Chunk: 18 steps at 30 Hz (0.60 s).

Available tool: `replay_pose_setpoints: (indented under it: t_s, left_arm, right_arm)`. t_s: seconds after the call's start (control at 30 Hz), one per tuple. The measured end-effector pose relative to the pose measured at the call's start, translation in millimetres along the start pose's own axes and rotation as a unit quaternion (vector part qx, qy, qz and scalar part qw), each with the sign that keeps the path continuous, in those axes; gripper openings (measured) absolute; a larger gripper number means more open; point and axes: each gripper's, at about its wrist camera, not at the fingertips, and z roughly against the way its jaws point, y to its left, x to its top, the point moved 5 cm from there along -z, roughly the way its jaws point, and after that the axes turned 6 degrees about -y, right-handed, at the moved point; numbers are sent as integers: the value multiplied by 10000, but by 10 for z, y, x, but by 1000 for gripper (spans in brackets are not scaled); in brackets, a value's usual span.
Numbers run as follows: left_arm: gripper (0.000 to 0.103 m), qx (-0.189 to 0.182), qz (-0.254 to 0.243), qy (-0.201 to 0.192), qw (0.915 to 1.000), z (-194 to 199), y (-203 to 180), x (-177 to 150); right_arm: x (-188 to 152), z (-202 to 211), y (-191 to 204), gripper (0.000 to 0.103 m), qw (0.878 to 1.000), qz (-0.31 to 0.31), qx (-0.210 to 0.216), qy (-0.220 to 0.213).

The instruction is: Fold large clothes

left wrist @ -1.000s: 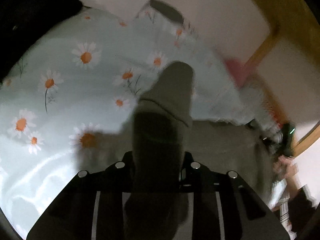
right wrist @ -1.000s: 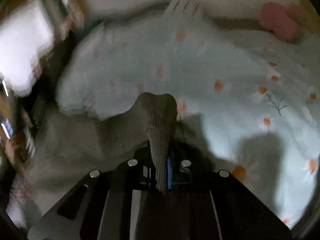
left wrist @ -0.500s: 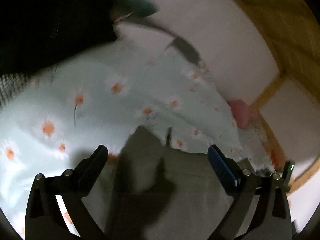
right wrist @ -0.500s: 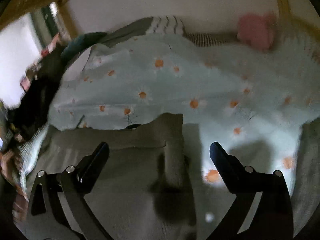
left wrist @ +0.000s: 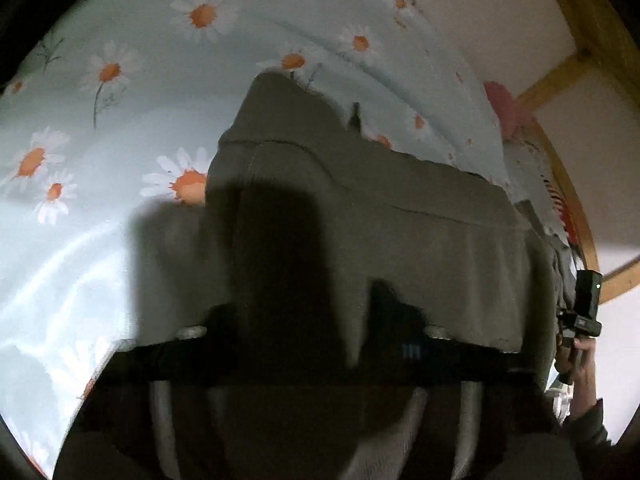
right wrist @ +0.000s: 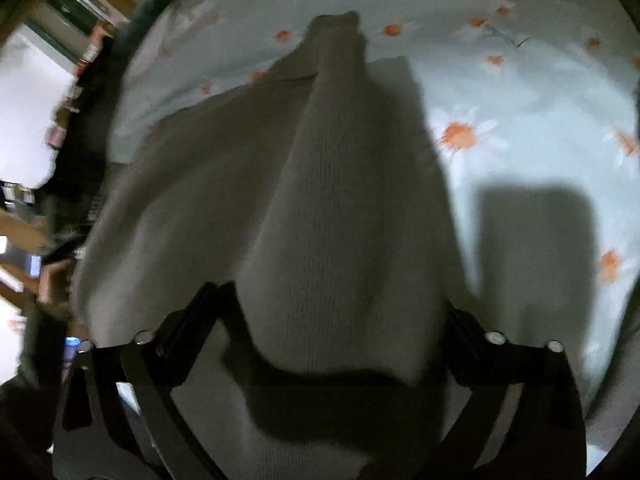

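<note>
Both grippers – left gripper point(left wrist: 296, 320), right gripper point(right wrist: 340, 320) – closing on grey sweater point(right wrist: 320, 200) (bunched).

sweater point(right wrist: 340, 208): matt grey-brown ribbed knit
bedsheet point(left wrist: 100, 208): smooth cloth, slight sheen
bed frame point(left wrist: 560, 76): bare light wood

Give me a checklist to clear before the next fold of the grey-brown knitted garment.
1. Grey-brown knitted garment between the left gripper fingers: ok; jaws have just been closing.
2. Left pads pinching firmly: cannot tell, shadowed.
3. Right gripper on the garment: ok; jaws have just been closing, a bunched ridge fills the gap.
4. Garment lying flat: not ok, ridged toward both grippers.
5. Daisy-print pale blue sheet free of the jaws: cannot tell.
6. Pink object at the bed's far edge apart from the garment: ok.
</note>
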Motion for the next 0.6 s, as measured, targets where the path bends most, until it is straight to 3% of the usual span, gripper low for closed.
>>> replay_pose_setpoints:
  t_s: [0.03, 0.1, 0.2, 0.27, 0.3, 0.33, 0.37, 0.4, 0.43, 0.47, 0.5, 0.53, 0.57, 0.6]
  left_arm:
    - [30, -78, 31, -58, 9999, 32, -14, 25]
    - [24, -231, 113, -267, 9993, 156, -5, 35]
    - [19, -650, 435, -785, 9938, 464, -11, 138]
    - [18, -902, 741, -1159, 9864, 697, 64, 178]
    - [13, -936, 1008, -1292, 9820, 729, 187, 241]
    - [13, -745, 1128, -1254, 9828, 668, 289, 273]
    - [13, -580, 1231, -1133, 9842, 553, 372, 278]
    - [13, -508, 1404, -765, 9858, 346, 492, 251]
    - [14, -461, 1366, -669, 9873, 290, 525, 231]
    - [16, -487, 1230, -661, 9890, 283, 473, 237]
    - [24, -691, 952, -722, 9904, 323, 360, 237]
    - [52, -990, 728, -802, 9892, 402, 252, 246]
    - [71, -1215, 535, -881, 9872, 466, 142, 247]
    - [96, -1146, 344, -949, 9883, 501, 64, 266]
  right_arm:
    - [-37, 23, 27, 64, 9999, 84, 58, -137]
    - [-38, 60, 40, 28, 9994, 104, 80, -332]
    - [59, 350, -31, 17, 9912, -351, 820, -976]
    - [100, 568, -113, 17, 9823, -532, 1189, -1345]
    - [89, 535, -156, 17, 9867, -421, 926, -1266]
    - [29, 338, -259, 17, 9955, -294, 380, -814]
    - [-36, 165, -311, 18, 9977, -384, 352, -439]
    - [-90, 82, -290, 20, 9984, -321, 348, -320]
    - [-91, 121, -255, 23, 9981, -303, 322, -422]
    - [-86, 178, -234, 36, 9974, -404, 371, -468]
    - [-96, 278, -201, 67, 9954, -530, 588, -538]
    - [-137, 399, -157, 83, 9921, -533, 900, -687]
    - [-198, 511, -128, 95, 9900, -454, 1078, -784]
    - [-288, 544, -101, 95, 9899, -349, 1172, -718]
